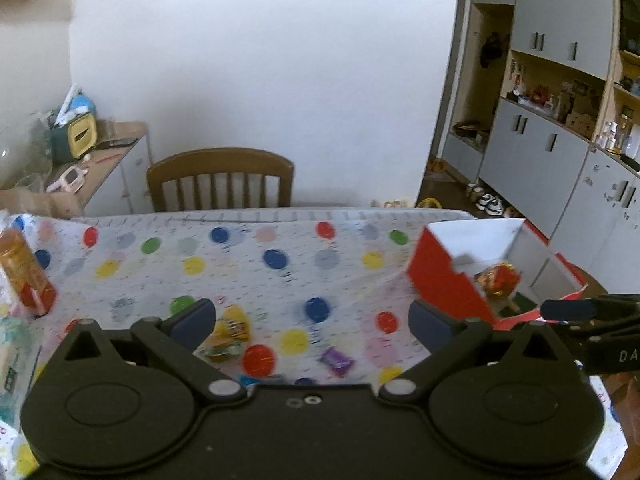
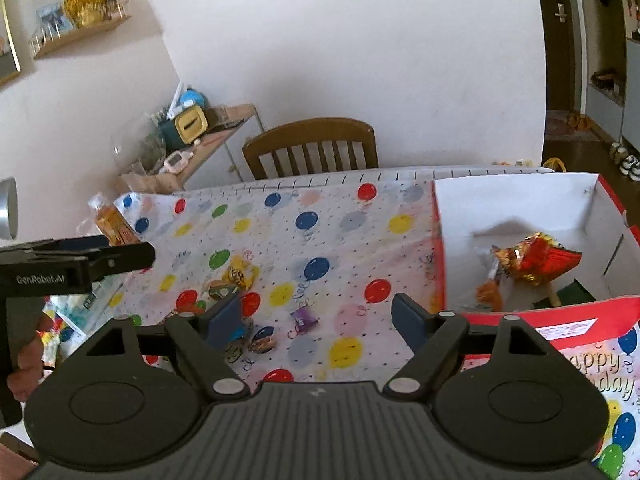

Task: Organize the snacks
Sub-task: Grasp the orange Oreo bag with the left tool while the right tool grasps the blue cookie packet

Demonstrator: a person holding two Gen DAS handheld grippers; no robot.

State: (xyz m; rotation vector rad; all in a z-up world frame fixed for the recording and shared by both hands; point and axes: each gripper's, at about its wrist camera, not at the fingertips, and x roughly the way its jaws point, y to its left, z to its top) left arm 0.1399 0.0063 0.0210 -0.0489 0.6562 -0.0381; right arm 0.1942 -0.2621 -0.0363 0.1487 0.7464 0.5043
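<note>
left hand-held gripper point(image 1: 312, 322) and right hand-held gripper point(image 2: 318, 316): jaws spread, nothing held. loose snacks, including a purple candy point(image 2: 305, 317) and a yellow packet point(image 1: 234, 324), lie on the balloon-print counter point(image 2: 320, 224). a red-gold snack point(image 2: 536, 258) lies inside the red box point(image 2: 516, 200).

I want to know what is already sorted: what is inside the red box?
Inside the red box lies a red and gold foil snack bag, with an orange wrapper beside it. The near wall hides the front part of the floor.
</note>
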